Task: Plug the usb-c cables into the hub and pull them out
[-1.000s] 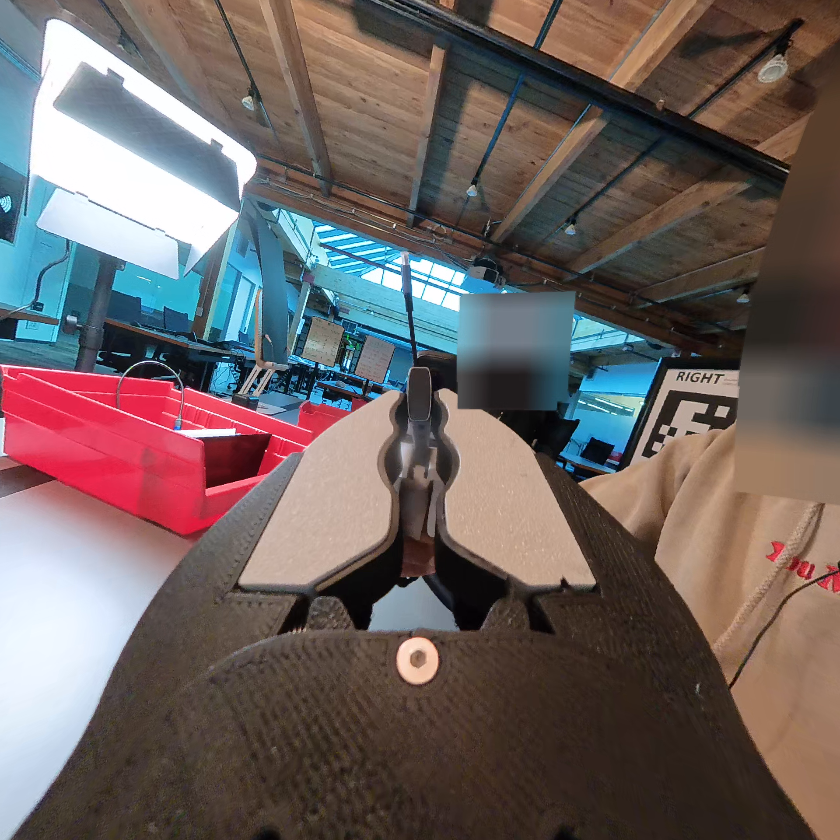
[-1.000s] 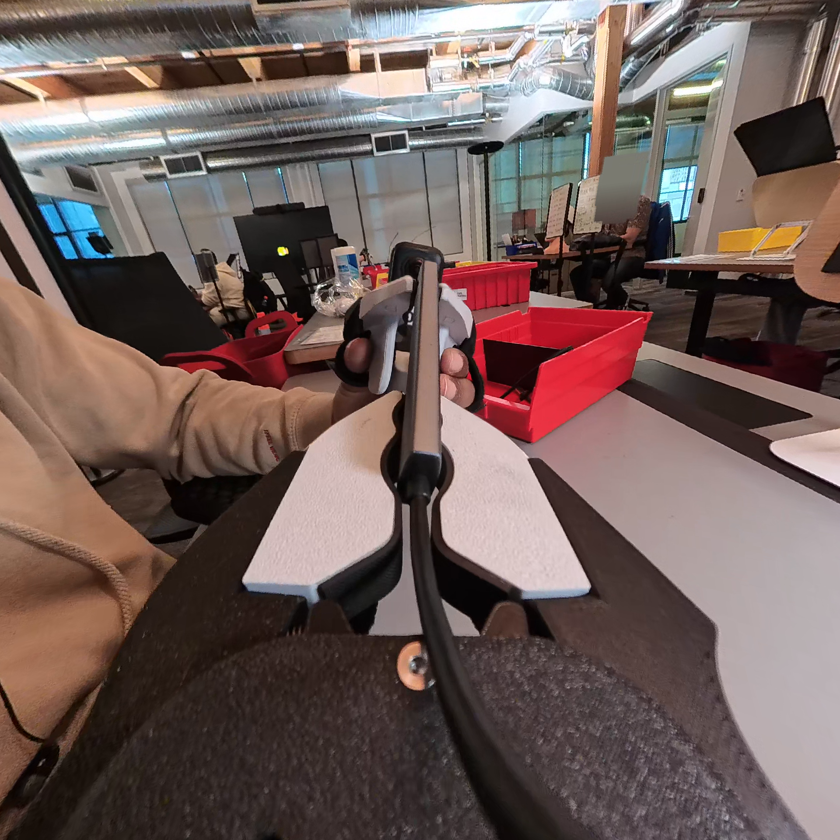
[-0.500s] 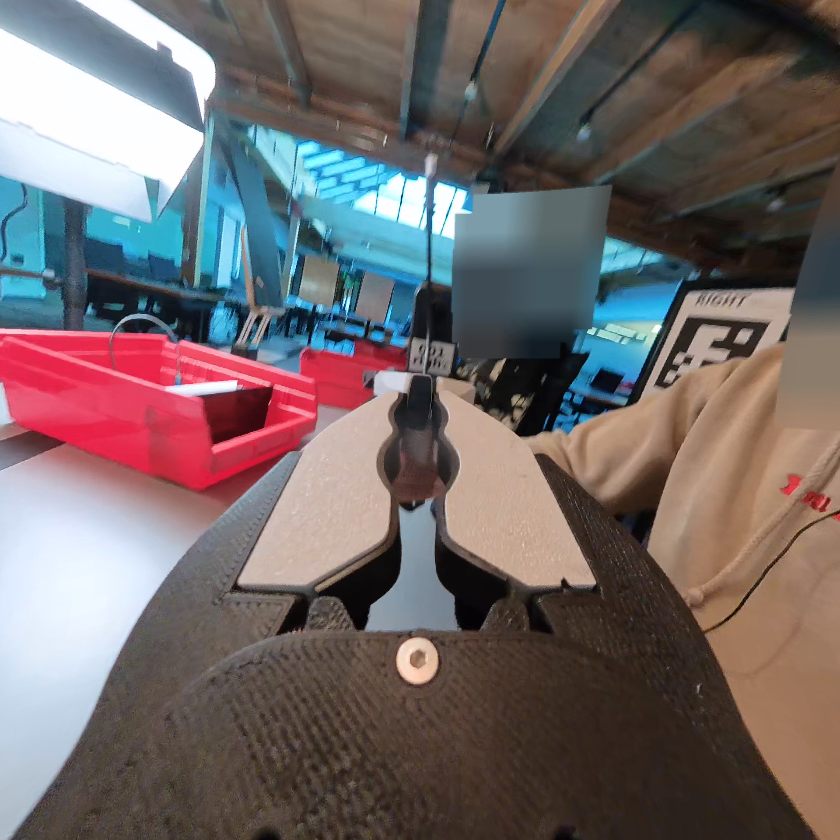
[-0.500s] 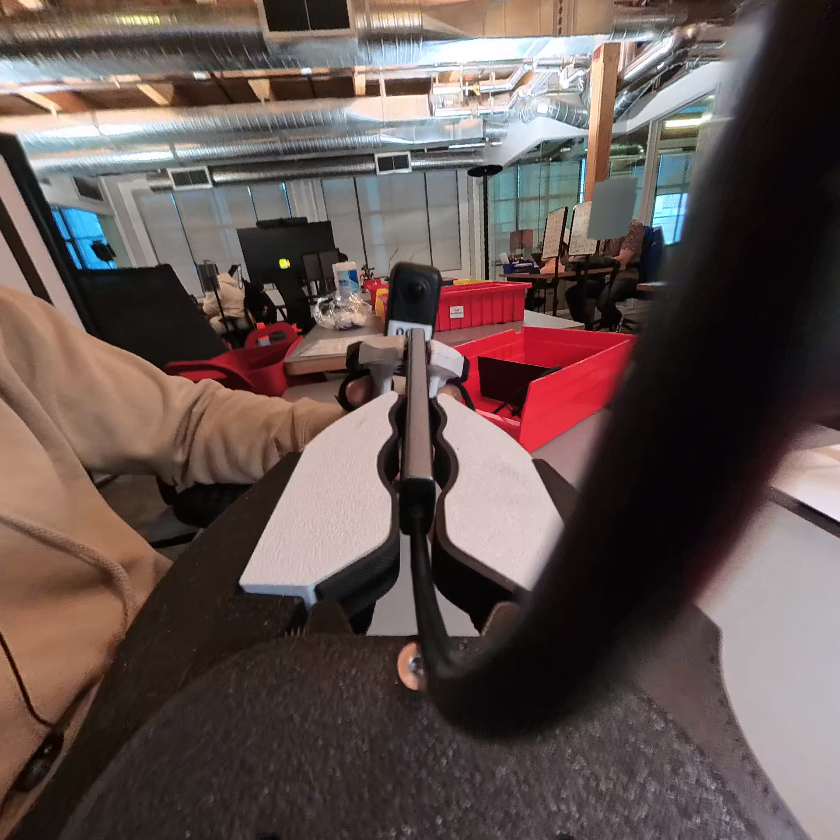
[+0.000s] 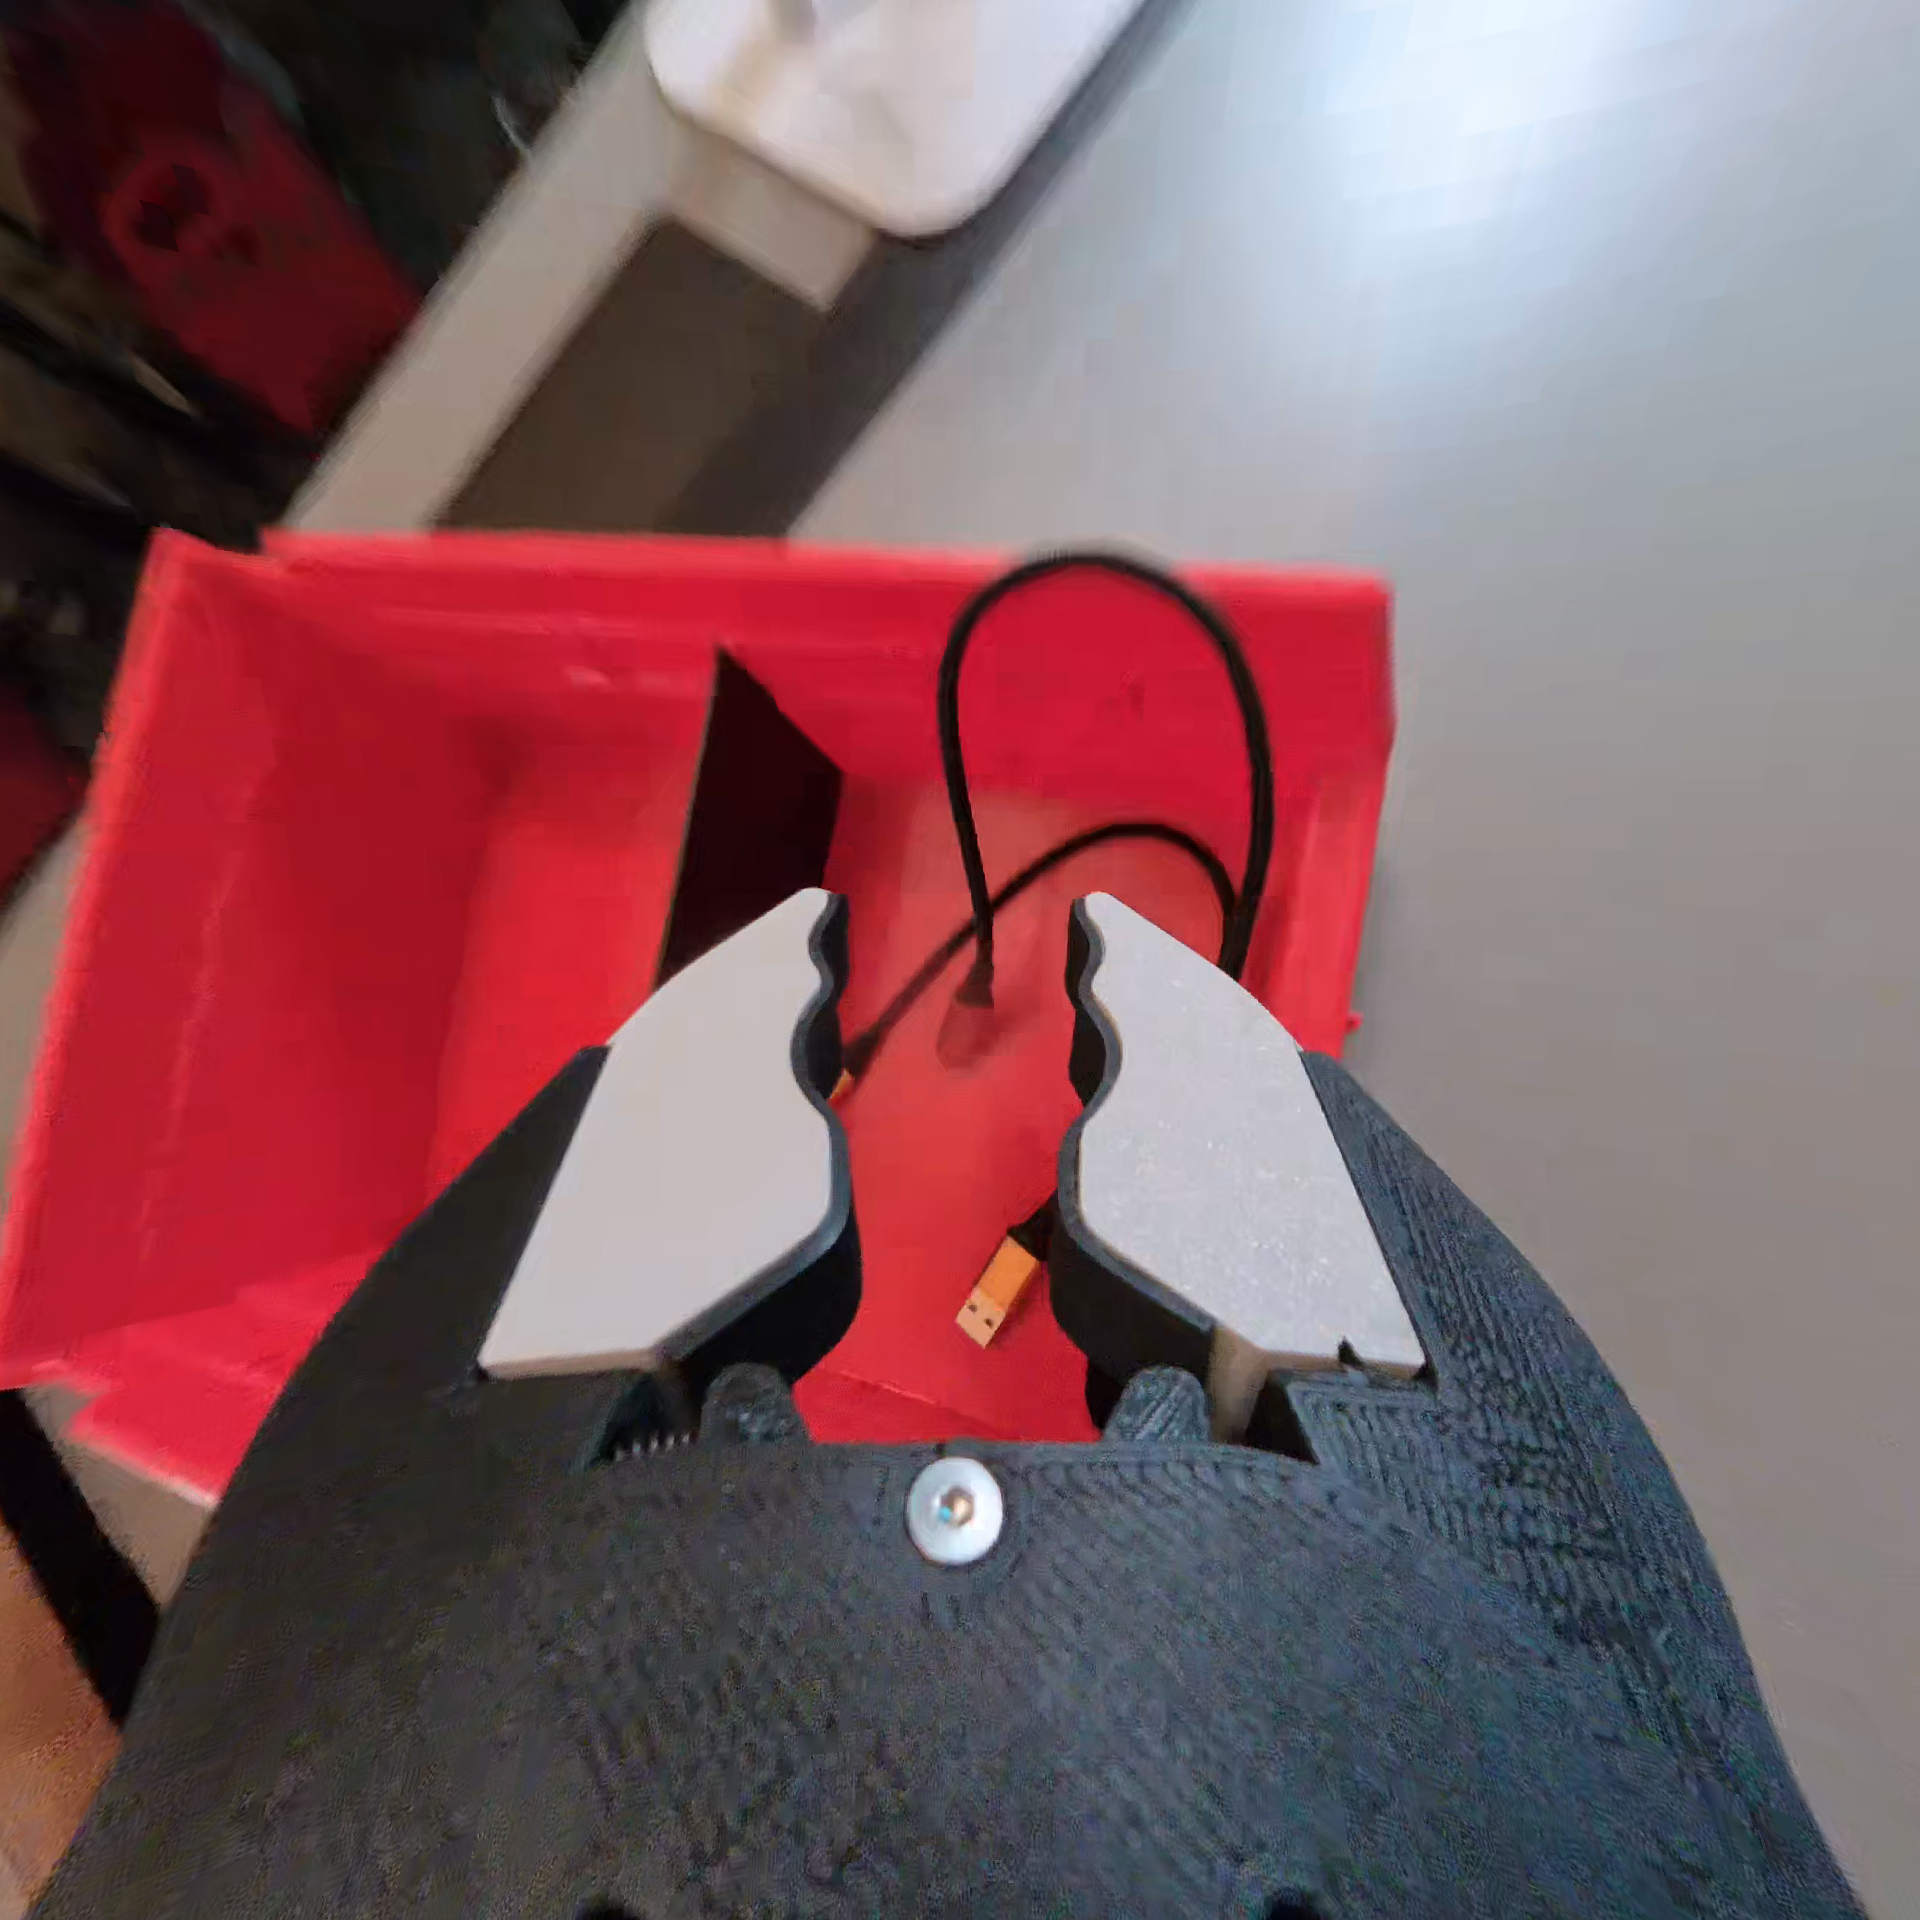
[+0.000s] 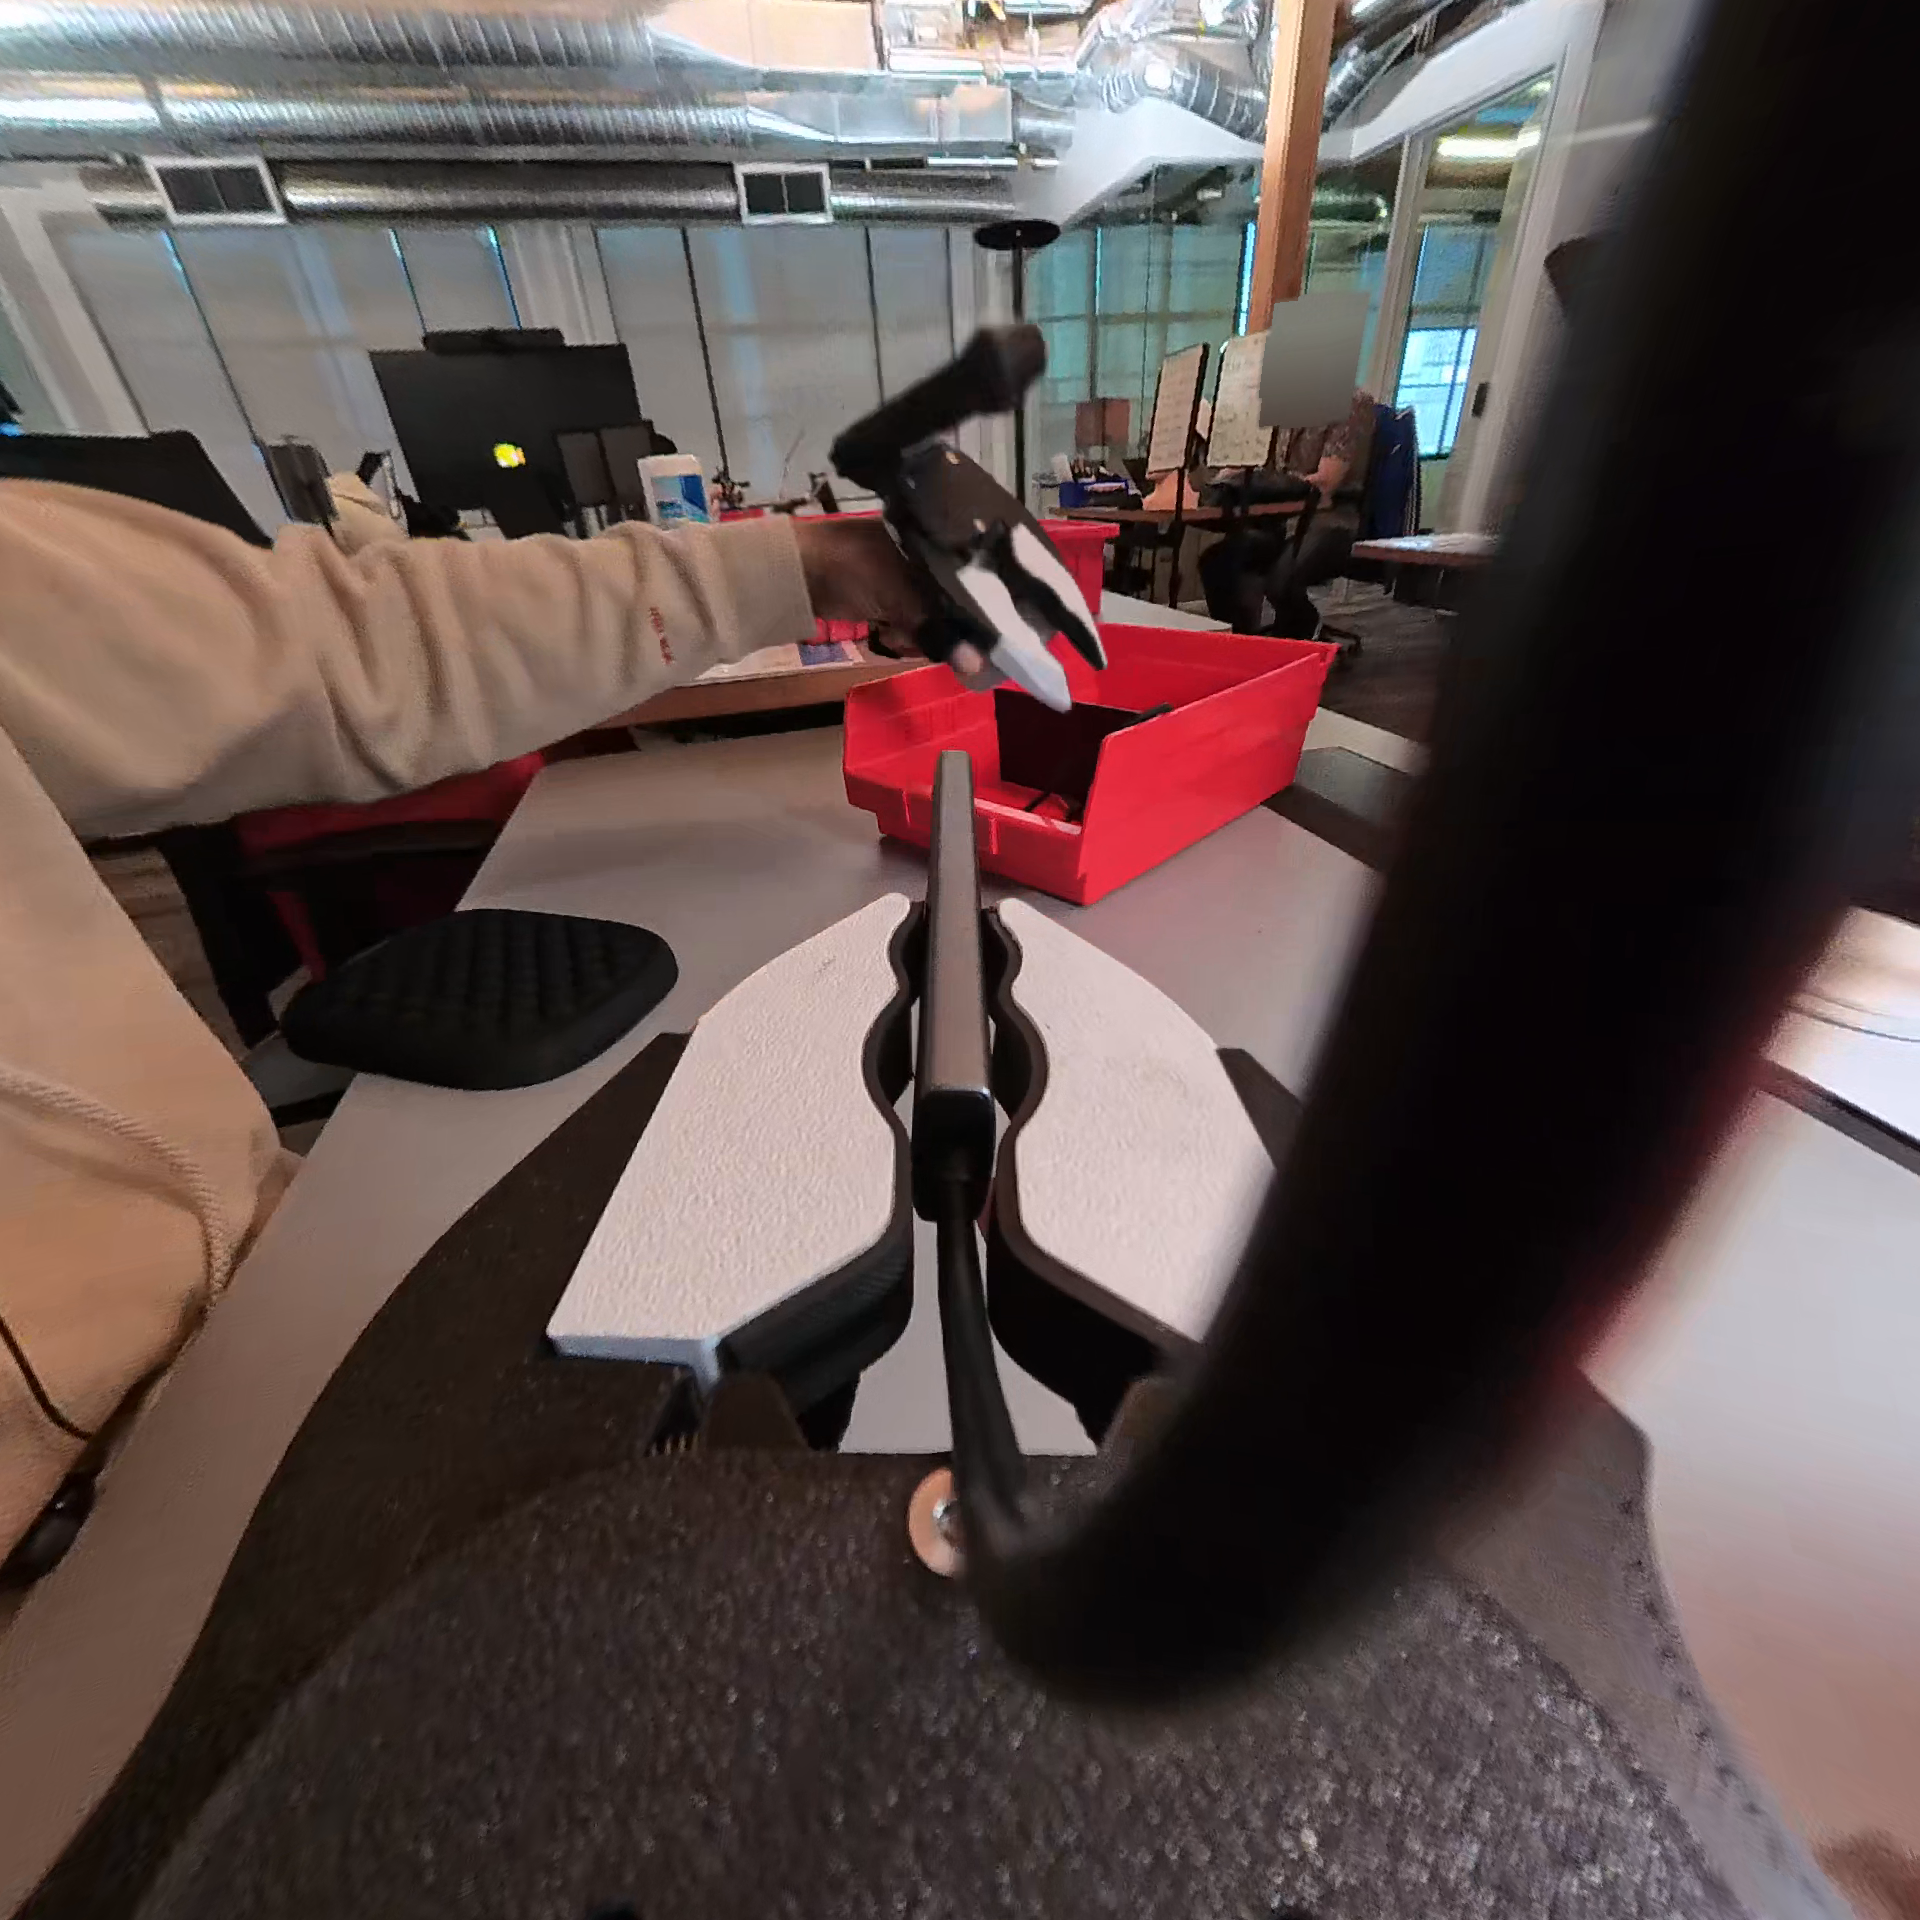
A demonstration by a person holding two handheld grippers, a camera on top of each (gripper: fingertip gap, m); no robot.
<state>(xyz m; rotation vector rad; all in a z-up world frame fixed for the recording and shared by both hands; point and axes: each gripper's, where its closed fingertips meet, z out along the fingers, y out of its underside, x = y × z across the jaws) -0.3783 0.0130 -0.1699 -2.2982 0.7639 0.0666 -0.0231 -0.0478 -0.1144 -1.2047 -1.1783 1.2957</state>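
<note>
My left gripper (image 5: 956, 914) is open and empty, pointing down into a red bin (image 5: 312, 883). Black cables (image 5: 1257, 748) lie looped in the bin. One black cable end (image 5: 977, 992) shows blurred between my fingertips, and an orange plug (image 5: 997, 1299) lies near my right finger. My right gripper (image 6: 953, 909) is shut on the slim grey hub (image 6: 951, 831), which sticks out forward above the table. The hub's own black cable (image 6: 1558, 831) loops back close to the camera. The left gripper also shows in the right wrist view (image 6: 1039, 644), above the bin (image 6: 1143, 821).
A black divider (image 5: 758, 810) stands inside the bin. A white flat object (image 5: 883, 104) lies on the grey table (image 5: 1558, 727) beyond the bin. A black padded armrest (image 6: 478, 997) sits at the table's left edge. A person's beige sleeve (image 6: 416, 644) reaches across. The tips of one gripper are about 35 cm away from the tips of the other.
My left gripper swung away from the hub, tilted down over the red bin and opened; the plug it held is no longer between its fingers. My right gripper still holds the hub.
</note>
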